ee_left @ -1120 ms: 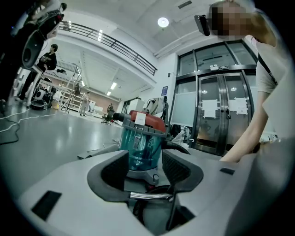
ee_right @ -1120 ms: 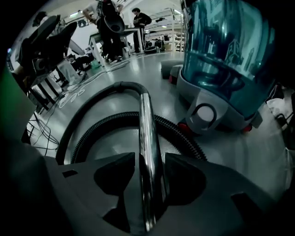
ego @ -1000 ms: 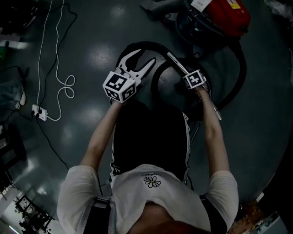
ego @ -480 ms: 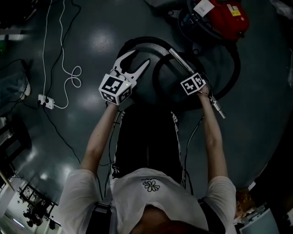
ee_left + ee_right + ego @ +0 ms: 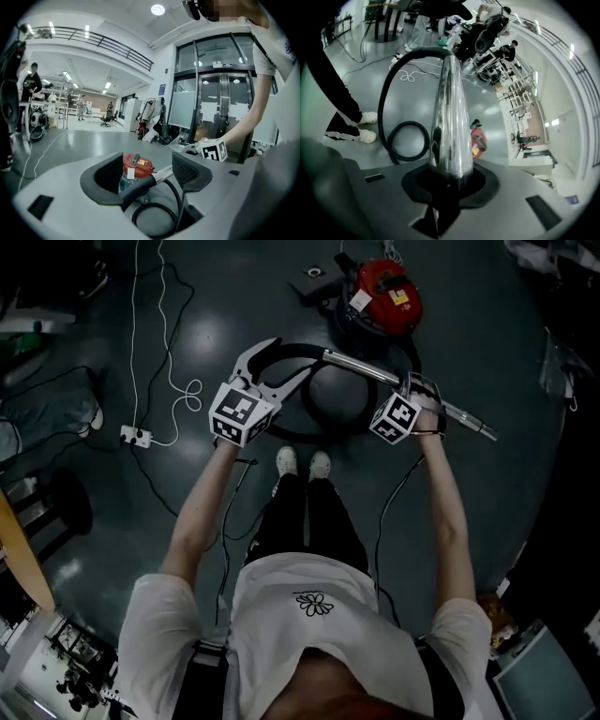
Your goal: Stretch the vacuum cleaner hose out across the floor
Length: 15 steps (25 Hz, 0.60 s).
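Note:
The red vacuum cleaner (image 5: pixel 384 296) (image 5: pixel 137 165) (image 5: pixel 479 140) stands on the dark floor ahead of the person. Its black hose (image 5: pixel 302 401) (image 5: pixel 177 197) (image 5: pixel 408 123) lies in a loop near the feet and rises to a chrome tube (image 5: pixel 361 367) (image 5: pixel 449 117). My right gripper (image 5: pixel 419 390) (image 5: pixel 450 180) has just closed and is shut on that tube, which is held in the air. My left gripper (image 5: pixel 292 354) (image 5: pixel 149 172) has just been opening. The hose's black cuff runs between its jaws, and a gap shows on the right side.
A white cable and power strip (image 5: pixel 136 435) lie on the floor to the left. The person's white shoes (image 5: pixel 302 463) stand just behind the hose loop. A small dark box (image 5: pixel 314 282) sits beside the cleaner. People and racks stand far off in the hall.
The person has stood up from a crouch. Both grippers have risen high above the floor, lifting the tube and hose end with them. The right gripper has tipped downward.

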Each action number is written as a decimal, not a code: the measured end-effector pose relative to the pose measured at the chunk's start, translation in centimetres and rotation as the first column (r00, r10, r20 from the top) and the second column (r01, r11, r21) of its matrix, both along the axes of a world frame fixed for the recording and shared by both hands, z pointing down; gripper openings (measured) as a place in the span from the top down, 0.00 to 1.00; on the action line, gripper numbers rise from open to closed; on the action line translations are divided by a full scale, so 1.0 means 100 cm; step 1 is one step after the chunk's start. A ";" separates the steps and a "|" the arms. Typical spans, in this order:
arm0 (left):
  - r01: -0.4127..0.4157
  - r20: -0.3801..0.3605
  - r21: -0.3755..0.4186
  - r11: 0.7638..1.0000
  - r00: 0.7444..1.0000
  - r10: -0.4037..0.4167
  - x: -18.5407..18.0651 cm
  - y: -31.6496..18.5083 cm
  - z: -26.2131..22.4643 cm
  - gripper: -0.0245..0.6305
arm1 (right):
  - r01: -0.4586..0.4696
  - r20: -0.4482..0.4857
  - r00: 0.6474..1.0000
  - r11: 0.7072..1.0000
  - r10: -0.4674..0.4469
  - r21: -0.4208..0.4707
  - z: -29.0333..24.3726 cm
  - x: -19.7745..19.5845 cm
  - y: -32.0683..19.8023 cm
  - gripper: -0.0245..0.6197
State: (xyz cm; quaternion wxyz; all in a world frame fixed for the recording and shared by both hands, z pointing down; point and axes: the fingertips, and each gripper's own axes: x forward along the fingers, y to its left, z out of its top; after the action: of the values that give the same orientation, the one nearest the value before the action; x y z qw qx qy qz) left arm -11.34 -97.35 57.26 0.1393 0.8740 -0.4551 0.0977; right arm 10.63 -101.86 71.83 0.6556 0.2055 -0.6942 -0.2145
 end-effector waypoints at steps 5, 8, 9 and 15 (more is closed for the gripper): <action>-0.136 0.120 0.119 0.984 0.985 0.122 0.028 0.019 -0.134 0.49 | 0.216 -0.107 0.975 0.952 -0.197 0.216 -0.188 0.000 -0.005 0.80; -0.242 0.176 0.167 0.956 0.961 0.212 0.055 0.037 -0.174 0.49 | 0.361 -0.188 0.931 0.872 -0.314 0.331 -0.276 -0.011 0.004 0.80; -0.277 0.188 0.178 0.944 0.951 0.244 0.064 0.043 -0.185 0.49 | 0.404 -0.210 0.913 0.841 -0.348 0.359 -0.299 -0.017 0.009 0.80; -0.462 0.252 0.184 0.868 0.876 0.412 0.108 0.081 -0.231 0.49 | 0.575 -0.275 0.816 0.665 -0.508 0.477 -0.383 -0.057 0.051 0.80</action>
State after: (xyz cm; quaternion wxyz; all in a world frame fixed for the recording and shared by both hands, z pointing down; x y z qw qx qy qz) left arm -0.57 -89.23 34.14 -0.0400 0.9500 -0.2647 0.1607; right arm 4.88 -96.73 33.57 0.5166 0.1524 -0.5940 -0.5975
